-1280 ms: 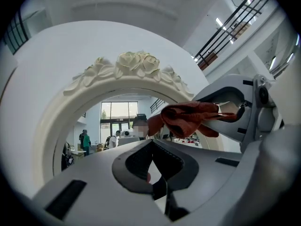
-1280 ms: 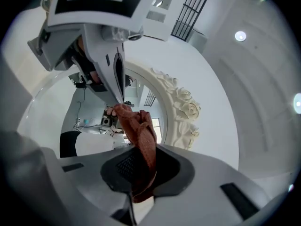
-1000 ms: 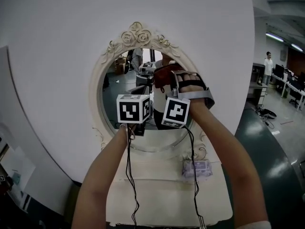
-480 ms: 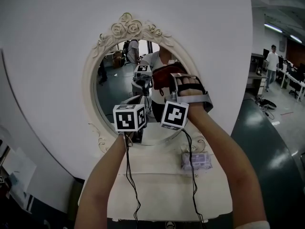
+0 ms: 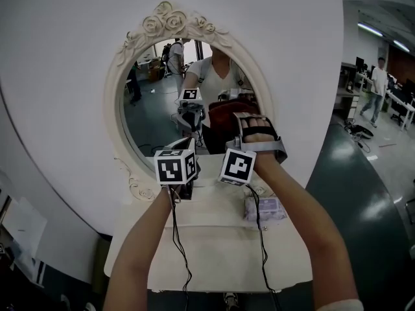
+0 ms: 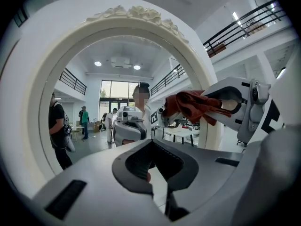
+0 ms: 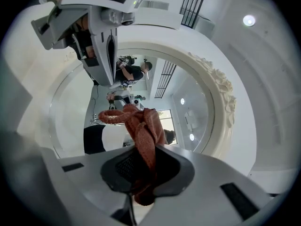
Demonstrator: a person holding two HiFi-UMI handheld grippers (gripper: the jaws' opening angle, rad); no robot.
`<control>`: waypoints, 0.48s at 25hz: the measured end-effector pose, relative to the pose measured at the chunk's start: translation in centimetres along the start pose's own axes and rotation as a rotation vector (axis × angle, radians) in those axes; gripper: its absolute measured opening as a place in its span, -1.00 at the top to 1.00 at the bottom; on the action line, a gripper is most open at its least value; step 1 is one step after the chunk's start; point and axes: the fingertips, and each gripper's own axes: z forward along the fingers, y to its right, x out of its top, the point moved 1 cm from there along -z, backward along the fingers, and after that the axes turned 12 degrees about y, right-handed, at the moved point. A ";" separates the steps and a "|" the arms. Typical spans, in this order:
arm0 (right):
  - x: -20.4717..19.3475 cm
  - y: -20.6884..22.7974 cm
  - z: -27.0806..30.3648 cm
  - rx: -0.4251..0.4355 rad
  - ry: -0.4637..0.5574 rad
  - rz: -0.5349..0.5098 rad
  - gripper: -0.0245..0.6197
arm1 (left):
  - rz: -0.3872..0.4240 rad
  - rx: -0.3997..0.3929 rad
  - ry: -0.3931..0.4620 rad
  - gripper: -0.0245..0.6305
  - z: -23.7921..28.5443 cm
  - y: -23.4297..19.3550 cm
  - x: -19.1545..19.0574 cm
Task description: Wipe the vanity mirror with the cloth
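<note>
We hold the cloth [image 7: 143, 131] in the right gripper [image 7: 141, 173]. Its jaws are clamped on the cloth, and the bunch sticks out past the tips, at the lower right of the mirror [image 5: 149, 118] glass. The left gripper [image 6: 153, 166] has its jaws together on nothing, low before the mirror, centre-bottom.

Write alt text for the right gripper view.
The right gripper has its jaws shut on a bunched reddish cloth, held up before an oval vanity mirror with an ornate white frame.
</note>
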 end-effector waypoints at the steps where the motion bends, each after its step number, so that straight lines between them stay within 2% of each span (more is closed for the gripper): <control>1: -0.2 -0.6 -0.1 0.005 -0.005 0.001 0.74 | -0.004 -0.001 -0.008 0.89 -0.1 0.0 -0.6; 12: -0.6 -9.0 -0.9 0.108 -0.036 0.092 0.74 | -0.036 -0.005 -0.102 0.89 -1.5 -0.6 -7.1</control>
